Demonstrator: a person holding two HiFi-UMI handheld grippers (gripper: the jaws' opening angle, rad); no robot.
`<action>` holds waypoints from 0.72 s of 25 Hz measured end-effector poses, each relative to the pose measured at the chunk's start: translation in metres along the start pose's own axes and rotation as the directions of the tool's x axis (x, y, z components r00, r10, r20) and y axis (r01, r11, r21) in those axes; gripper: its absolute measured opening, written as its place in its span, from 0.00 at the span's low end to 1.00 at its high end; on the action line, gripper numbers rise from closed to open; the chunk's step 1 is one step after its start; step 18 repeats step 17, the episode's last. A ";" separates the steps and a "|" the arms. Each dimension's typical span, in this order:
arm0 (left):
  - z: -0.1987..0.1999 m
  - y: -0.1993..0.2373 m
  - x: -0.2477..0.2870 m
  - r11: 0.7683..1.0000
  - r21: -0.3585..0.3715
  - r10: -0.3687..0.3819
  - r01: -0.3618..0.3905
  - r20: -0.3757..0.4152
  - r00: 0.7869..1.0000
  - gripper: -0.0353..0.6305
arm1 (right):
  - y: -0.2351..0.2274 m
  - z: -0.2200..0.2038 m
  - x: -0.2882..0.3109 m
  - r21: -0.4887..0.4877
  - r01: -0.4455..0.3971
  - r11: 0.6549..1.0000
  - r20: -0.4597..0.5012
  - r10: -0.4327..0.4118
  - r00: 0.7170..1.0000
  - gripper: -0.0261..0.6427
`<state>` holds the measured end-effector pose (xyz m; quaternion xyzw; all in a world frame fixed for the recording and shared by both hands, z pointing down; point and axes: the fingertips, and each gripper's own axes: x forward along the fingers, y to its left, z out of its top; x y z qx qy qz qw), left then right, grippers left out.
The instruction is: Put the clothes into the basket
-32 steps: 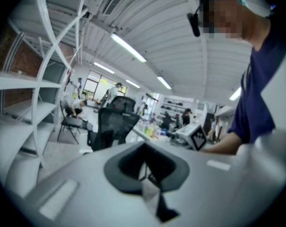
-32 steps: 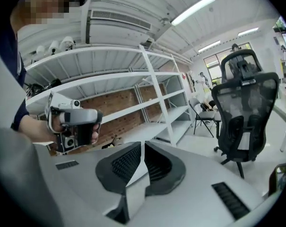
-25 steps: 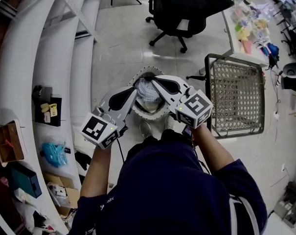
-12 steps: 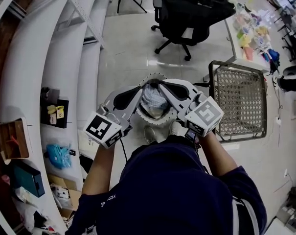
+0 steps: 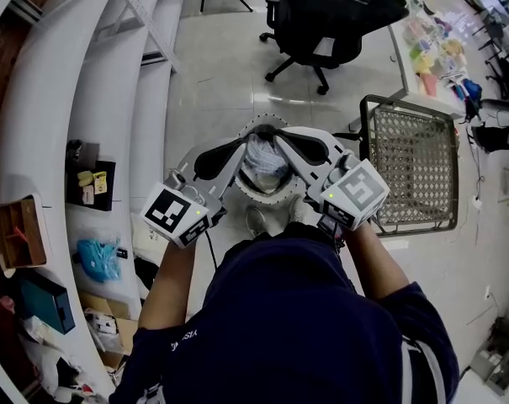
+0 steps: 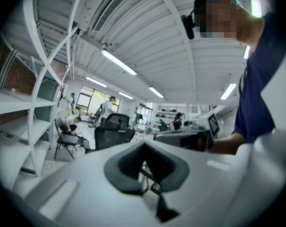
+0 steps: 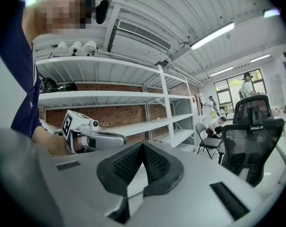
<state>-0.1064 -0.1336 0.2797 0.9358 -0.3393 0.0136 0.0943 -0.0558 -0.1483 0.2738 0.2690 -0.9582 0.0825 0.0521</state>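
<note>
Overhead, pale blue-grey crumpled clothes [image 5: 262,165] lie in the round white perforated basket [image 5: 267,199] on the floor, under the left gripper [image 5: 243,145] and right gripper [image 5: 276,136]. Left gripper view: jaws closed, empty. Right gripper view: the same.

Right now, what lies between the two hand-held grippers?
A crumpled pale blue-grey cloth in the round white basket shows in the gap between the left hand-held gripper and right hand-held gripper, in the head view only.
</note>
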 end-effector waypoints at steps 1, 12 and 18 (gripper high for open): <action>0.000 0.000 0.000 1.000 -0.002 0.002 -0.002 0.002 1.000 0.06 | 0.000 -0.001 0.000 0.001 0.001 1.000 -0.001 -0.001 1.000 0.05; -0.008 -0.004 -0.003 1.000 -0.017 0.005 -0.005 -0.011 1.000 0.06 | 0.002 -0.011 -0.002 0.006 0.003 1.000 -0.018 -0.003 1.000 0.05; -0.007 -0.004 -0.005 1.000 -0.021 0.007 -0.007 -0.006 1.000 0.06 | 0.005 -0.013 -0.002 0.023 0.000 1.000 -0.019 0.000 1.000 0.05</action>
